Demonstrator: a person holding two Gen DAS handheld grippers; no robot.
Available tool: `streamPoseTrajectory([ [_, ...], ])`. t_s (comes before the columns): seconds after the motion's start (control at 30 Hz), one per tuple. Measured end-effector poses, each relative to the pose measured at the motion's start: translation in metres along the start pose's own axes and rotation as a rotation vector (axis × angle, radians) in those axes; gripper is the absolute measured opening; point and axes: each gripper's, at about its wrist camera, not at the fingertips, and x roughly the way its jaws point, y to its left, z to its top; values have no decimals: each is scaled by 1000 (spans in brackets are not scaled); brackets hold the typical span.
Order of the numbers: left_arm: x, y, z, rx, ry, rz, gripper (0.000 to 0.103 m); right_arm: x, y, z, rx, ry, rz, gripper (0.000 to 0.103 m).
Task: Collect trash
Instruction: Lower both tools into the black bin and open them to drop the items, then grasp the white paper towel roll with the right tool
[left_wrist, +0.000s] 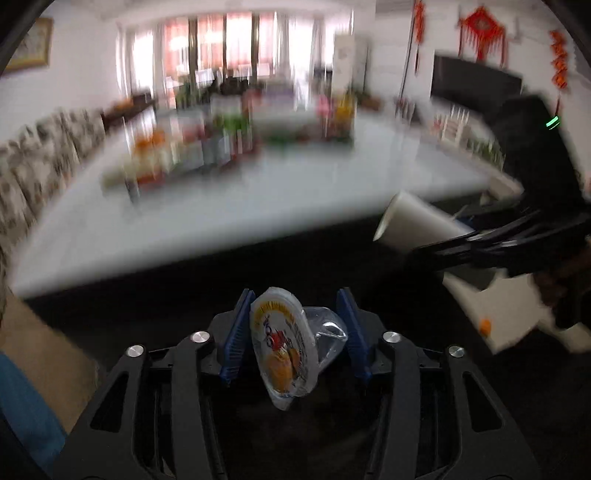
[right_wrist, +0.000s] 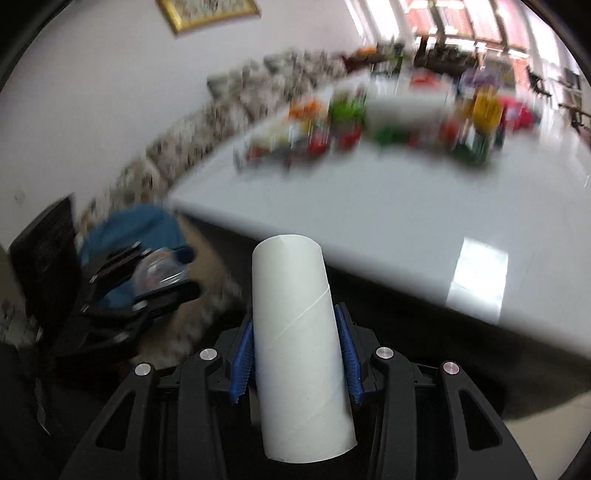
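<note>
A jelly cup (left_wrist: 284, 343) with a printed foil lid and clear plastic body sits tilted between the blue pads of my left gripper (left_wrist: 295, 306); both pads touch it. The same left gripper (right_wrist: 173, 269) shows at the left of the right wrist view, the clear cup (right_wrist: 159, 269) in its fingers. My right gripper (right_wrist: 295, 321) is shut on a white cardboard tube (right_wrist: 299, 332) that stands up between its pads. In the left wrist view the right gripper (left_wrist: 424, 243) reaches in from the right with the tube (left_wrist: 413, 218). Both hang over a dark area below the table's near edge.
A white glossy table (left_wrist: 258, 206) stretches ahead, with blurred bottles and packets (left_wrist: 207, 147) crowded at its far side. A patterned sofa (left_wrist: 40, 155) runs along the left wall. Blue cloth (right_wrist: 125, 229) lies near the left gripper. Pale floor with an orange scrap (left_wrist: 484, 326) shows right.
</note>
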Motion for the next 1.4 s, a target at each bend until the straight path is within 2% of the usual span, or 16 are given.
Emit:
streamPoseTrajectory([
  [0.07,34,5,-23,-2,120,4,94,31,-6,-14,10,98,-17,86],
  [0.1,52,9,-35,6,164,10,94,45,-10,-21,10,127,-45,98],
  [0.17,76,13,-52,20,251,19,94,66,-18,-29,11,191,-85,91],
  [0.2,82,14,-57,24,276,40,94,67,-20,-30,17,205,-84,81],
  [0.27,84,20,-63,20,290,60,94,56,-19,-25,26,185,-72,79],
  [0.43,35,24,-34,10,142,31,94,-18,-8,29,-74,-64,-114,83],
  [0.47,27,25,-28,10,116,27,94,-23,-10,50,-58,-18,17,82],
  [0.57,6,25,3,-7,18,31,94,-43,-1,106,-165,-155,-182,86],
  [0.63,-1,24,21,-30,-31,41,94,-53,1,140,-171,-146,-57,82],
  [0.67,-7,24,27,-44,-55,36,94,-61,1,157,-149,-178,-57,85],
  [0.73,-17,23,32,-76,-103,4,94,-59,-5,188,-120,-224,-193,99],
  [0.87,-23,24,38,-113,-119,-22,94,-21,-38,235,14,-193,-310,98],
  [0.93,-16,26,37,-118,-115,-28,94,5,-52,246,88,-158,-319,98],
  [1.1,-11,29,34,-106,-142,-58,94,40,-69,236,233,-131,-384,99],
  [1.23,-14,30,35,-95,-161,-65,94,40,-62,239,289,-173,-507,99],
  [1.4,-20,36,39,-108,-190,-74,94,50,-52,234,202,-221,-642,98],
])
